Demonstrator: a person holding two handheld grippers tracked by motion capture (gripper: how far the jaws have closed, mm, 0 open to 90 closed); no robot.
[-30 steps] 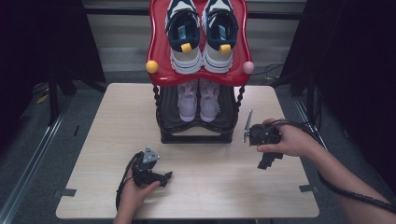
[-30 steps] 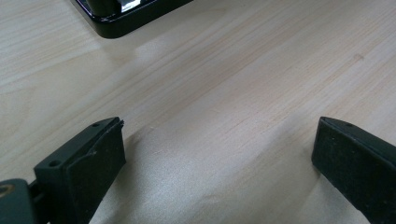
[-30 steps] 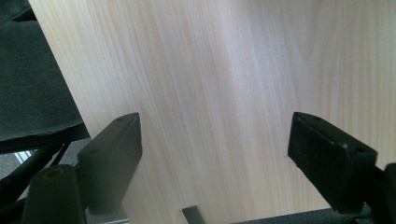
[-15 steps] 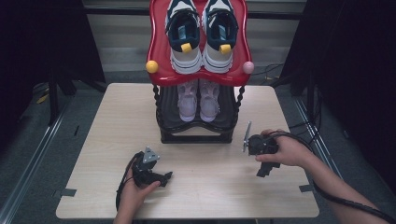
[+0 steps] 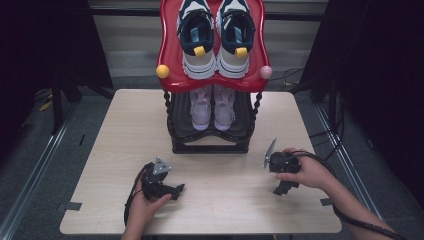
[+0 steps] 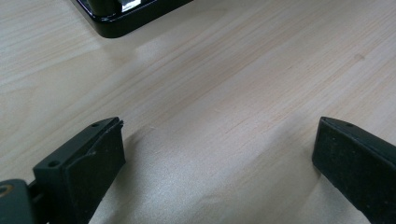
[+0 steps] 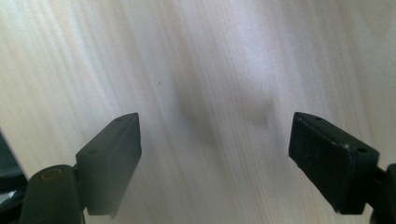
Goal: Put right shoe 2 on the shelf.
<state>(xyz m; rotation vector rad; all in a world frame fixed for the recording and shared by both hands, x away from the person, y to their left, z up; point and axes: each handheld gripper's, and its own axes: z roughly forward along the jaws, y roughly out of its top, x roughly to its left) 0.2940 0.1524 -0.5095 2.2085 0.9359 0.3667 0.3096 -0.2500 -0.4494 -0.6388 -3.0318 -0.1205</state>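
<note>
Wooden and pale, the table [image 5: 125, 130] carries a shoe rack [image 5: 210, 142] that stands near its far edge, in the middle. We see a red top shelf [image 5: 170, 60] on the rack, with a yellow ball [image 5: 162, 71] at one corner and a pink ball [image 5: 265, 72] at the other. Two big sneakers [image 5: 212, 37] sit side by side on that red shelf. Two small pink shoes [image 5: 212, 106] sit side by side on the black shelf under it.

We hold the left gripper [image 5: 172, 190] low over the table near the front edge, toward the left corner. In the left gripper view its jaws stand far apart with nothing between them, just bare wood. A black corner of the rack's base [image 6: 116, 18] shows at the top of that view.

We hold the right gripper [image 5: 282, 189] near the right edge of the table, in front of the rack and off to its side. In the right gripper view its jaws also stand far apart, and nothing is between them but wood. That view is a bit blurry. Both grippers are well apart from the shoes.
</note>
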